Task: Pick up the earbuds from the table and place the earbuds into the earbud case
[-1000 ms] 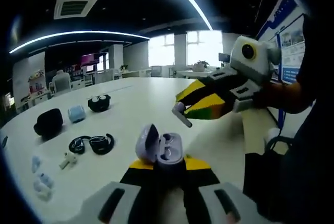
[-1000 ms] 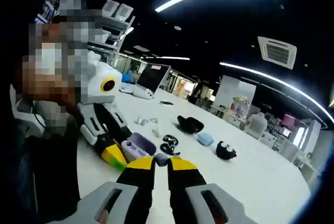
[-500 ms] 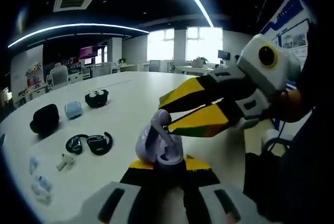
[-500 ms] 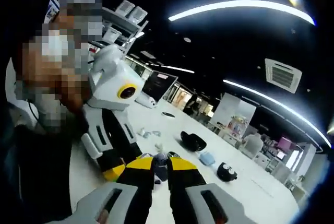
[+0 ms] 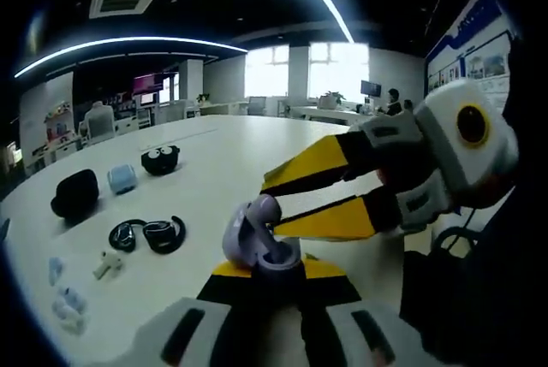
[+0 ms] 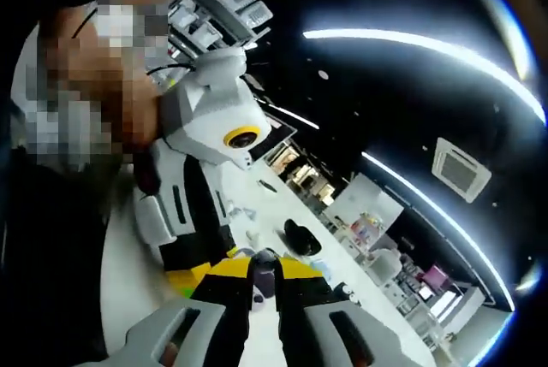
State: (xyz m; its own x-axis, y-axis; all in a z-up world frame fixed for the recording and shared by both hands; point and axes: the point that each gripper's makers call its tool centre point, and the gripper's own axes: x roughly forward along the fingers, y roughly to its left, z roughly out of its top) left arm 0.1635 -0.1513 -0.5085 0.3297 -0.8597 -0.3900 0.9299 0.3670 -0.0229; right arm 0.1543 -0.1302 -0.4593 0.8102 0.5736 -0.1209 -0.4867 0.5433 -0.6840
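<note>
**Earbud going into the case**

The left claw (image 5: 272, 271) is clamped on the base of the open lilac earbud case (image 5: 259, 243), holding it up just ahead of its own tips, lid tipped back to the left. The right claw (image 5: 267, 210) comes in from the right, its yellow tips right at the mouth of the case. From the right gripper view, the right claw (image 6: 264, 280) is pinching a small pale lilac earbud (image 6: 262, 275) between its tips, with the case directly beyond it and the left gripper rising behind.

This looks like the insertion step. The next move calls for lining the earbud up with its socket, pressing it down, then letting the tips part without dragging it back out. How well it is seated, and what else the case holds, I cannot tell; the tips hide the cavity.

Beyond the left claw on the white worktop (image 5: 214, 162) sit a black oval pouch (image 5: 75, 194), a light blue closed case (image 5: 122, 179), a black round case (image 5: 161, 160) lying open with white buds inside, and black ear-hook earphones (image 5: 150, 234).
</note>
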